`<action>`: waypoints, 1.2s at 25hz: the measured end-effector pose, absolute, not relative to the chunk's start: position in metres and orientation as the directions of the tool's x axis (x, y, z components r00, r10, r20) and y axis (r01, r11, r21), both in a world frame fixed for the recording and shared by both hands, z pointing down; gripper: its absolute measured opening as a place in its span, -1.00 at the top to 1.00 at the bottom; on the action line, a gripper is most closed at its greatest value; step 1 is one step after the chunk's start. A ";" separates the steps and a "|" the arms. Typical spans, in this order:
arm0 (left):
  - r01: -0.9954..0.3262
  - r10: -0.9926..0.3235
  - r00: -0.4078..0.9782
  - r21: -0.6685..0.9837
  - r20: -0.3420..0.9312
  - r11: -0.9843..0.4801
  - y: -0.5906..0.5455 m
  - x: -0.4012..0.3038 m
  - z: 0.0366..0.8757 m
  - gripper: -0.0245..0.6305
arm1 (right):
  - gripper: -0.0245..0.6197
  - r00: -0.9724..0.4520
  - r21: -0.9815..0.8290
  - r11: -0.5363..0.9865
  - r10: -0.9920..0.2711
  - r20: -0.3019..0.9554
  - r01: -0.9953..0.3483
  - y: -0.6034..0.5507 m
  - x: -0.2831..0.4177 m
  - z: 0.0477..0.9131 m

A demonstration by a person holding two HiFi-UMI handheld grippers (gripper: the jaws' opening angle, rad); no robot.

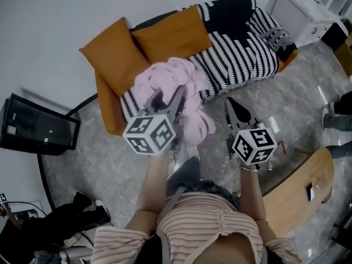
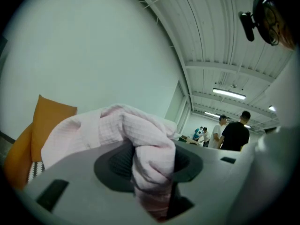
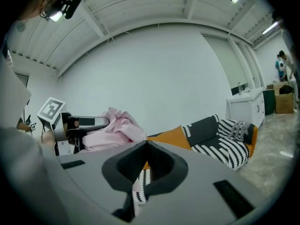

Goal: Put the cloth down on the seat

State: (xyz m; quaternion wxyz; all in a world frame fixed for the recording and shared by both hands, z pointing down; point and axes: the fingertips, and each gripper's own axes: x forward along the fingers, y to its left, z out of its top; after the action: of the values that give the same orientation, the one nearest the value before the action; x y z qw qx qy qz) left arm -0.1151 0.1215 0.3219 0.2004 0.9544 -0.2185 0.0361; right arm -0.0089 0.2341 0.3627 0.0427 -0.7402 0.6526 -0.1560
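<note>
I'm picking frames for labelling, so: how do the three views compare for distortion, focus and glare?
Head view: wide-angle bend, fairly sharp, even light, some sheen on the floor. Left gripper view: dark round corners, the pink cloth between the jaws very close yet its weave readable, ceiling lights blown out. Right gripper view: same dark corners, jaws looming large, the striped throw behind them sharp.

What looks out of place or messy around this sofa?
Nothing looks spilled or damaged. The pink cloth is a crumpled bunch clamped in the left tool, held in the air and not lying on the sofa seat. The striped throw lies skewed across the seat and drapes over its front edge.
</note>
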 end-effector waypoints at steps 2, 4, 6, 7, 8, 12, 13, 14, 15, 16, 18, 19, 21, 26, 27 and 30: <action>-0.433 -0.401 0.902 0.367 0.163 -0.824 0.100 -0.102 0.325 0.40 | 0.90 0.090 -0.267 -0.137 -0.979 0.181 -0.954 0.209 0.000 0.365; -0.431 -0.396 0.902 0.374 0.169 -0.821 0.079 -0.090 0.328 0.40 | 0.90 0.079 -0.270 -0.130 -0.979 0.190 -0.954 0.182 0.009 0.367; -0.430 -0.393 0.903 0.383 0.174 -0.818 0.058 -0.080 0.329 0.40 | 0.90 0.067 -0.270 -0.120 -0.978 0.198 -0.955 0.155 0.017 0.366; -0.431 -0.393 0.902 0.386 0.177 -0.816 0.048 -0.076 0.329 0.40 | 0.90 0.060 -0.269 -0.113 -0.978 0.200 -0.956 0.142 0.021 0.365; -0.432 -0.394 0.902 0.387 0.179 -0.814 0.039 -0.072 0.329 0.40 | 0.90 0.053 -0.269 -0.107 -0.978 0.200 -0.957 0.129 0.025 0.364; -0.435 -0.396 0.900 0.396 0.181 -0.808 0.001 -0.060 0.331 0.40 | 0.90 0.028 -0.270 -0.082 -0.980 0.198 -0.959 0.077 0.036 0.359; -0.435 -0.398 0.900 0.400 0.177 -0.807 -0.009 -0.058 0.331 0.40 | 0.90 0.021 -0.267 -0.074 -0.980 0.197 -0.961 0.064 0.037 0.357; -0.435 -0.400 0.900 0.404 0.172 -0.805 -0.018 -0.057 0.330 0.40 | 0.90 0.014 -0.264 -0.066 -0.981 0.194 -0.962 0.052 0.039 0.354; -0.437 -0.403 0.899 0.406 0.170 -0.803 -0.026 -0.056 0.330 0.40 | 0.90 0.008 -0.261 -0.058 -0.982 0.190 -0.964 0.041 0.039 0.352; -0.439 -0.406 0.898 0.407 0.170 -0.801 -0.034 -0.055 0.330 0.40 | 0.90 0.002 -0.258 -0.051 -0.982 0.187 -0.965 0.032 0.039 0.350; -0.446 -0.412 0.895 0.406 0.172 -0.798 -0.046 -0.056 0.331 0.40 | 0.90 -0.003 -0.252 -0.044 -0.983 0.184 -0.967 0.019 0.038 0.347; -0.448 -0.415 0.893 0.406 0.172 -0.796 -0.051 -0.056 0.331 0.40 | 0.90 -0.002 -0.248 -0.044 -0.983 0.185 -0.968 0.013 0.038 0.347; -0.451 -0.418 0.892 0.408 0.173 -0.793 -0.060 -0.056 0.331 0.40 | 0.90 0.000 -0.242 -0.046 -0.982 0.190 -0.969 0.005 0.040 0.348; -0.472 -0.436 0.881 0.405 0.185 -0.783 -0.078 -0.053 0.331 0.40 | 0.90 -0.002 -0.247 -0.052 -0.978 0.211 -0.968 -0.011 0.052 0.354; -0.478 -0.441 0.878 0.404 0.188 -0.780 -0.081 -0.051 0.331 0.40 | 0.90 -0.003 -0.250 -0.052 -0.977 0.213 -0.967 -0.014 0.056 0.355; -0.487 -0.452 0.873 0.410 0.185 -0.771 -0.092 -0.045 0.331 0.40 | 0.90 -0.012 -0.254 -0.044 -0.976 0.215 -0.966 -0.025 0.066 0.355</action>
State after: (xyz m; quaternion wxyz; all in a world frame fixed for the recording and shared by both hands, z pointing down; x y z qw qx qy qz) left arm -0.0447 -0.0921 0.3315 0.2282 0.9403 -0.2496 0.0380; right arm 0.0658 -0.0246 0.3548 0.0153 -0.7028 0.6911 -0.1682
